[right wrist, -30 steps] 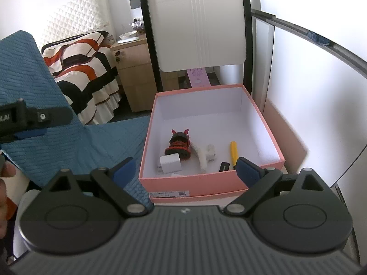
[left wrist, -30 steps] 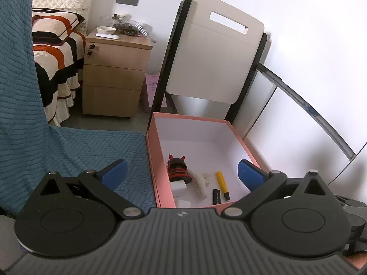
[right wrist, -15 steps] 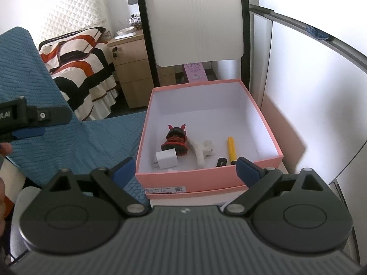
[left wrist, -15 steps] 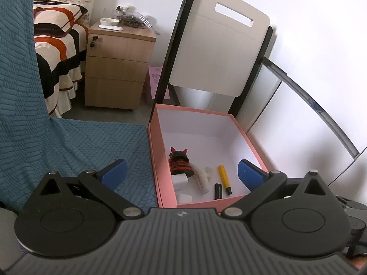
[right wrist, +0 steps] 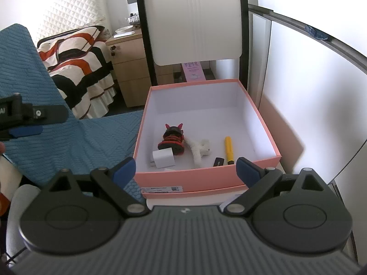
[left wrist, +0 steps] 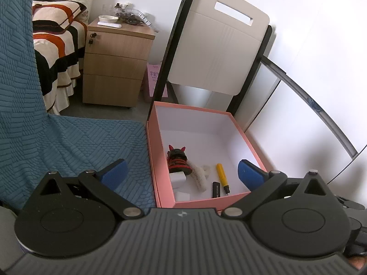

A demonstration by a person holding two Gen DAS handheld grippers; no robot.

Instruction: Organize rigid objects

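pink box (right wrist: 206, 173) ahead of both grippers (left wrist: 182, 171) (right wrist: 185, 168) — jaws wide apart, empty.

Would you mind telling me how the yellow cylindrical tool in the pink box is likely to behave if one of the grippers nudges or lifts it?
The yellow tool looks stiff and slim, probably light. Lying flat on its rounded side on the smooth floor of the pink box, it may roll sideways if nudged. A grip across its narrow, glossy-looking body could slip.

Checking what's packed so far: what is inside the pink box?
The pink box holds a red-black figure, white charger, fuzzy white toy, yellow tool and black stick. Its near wall hides part of the floor.
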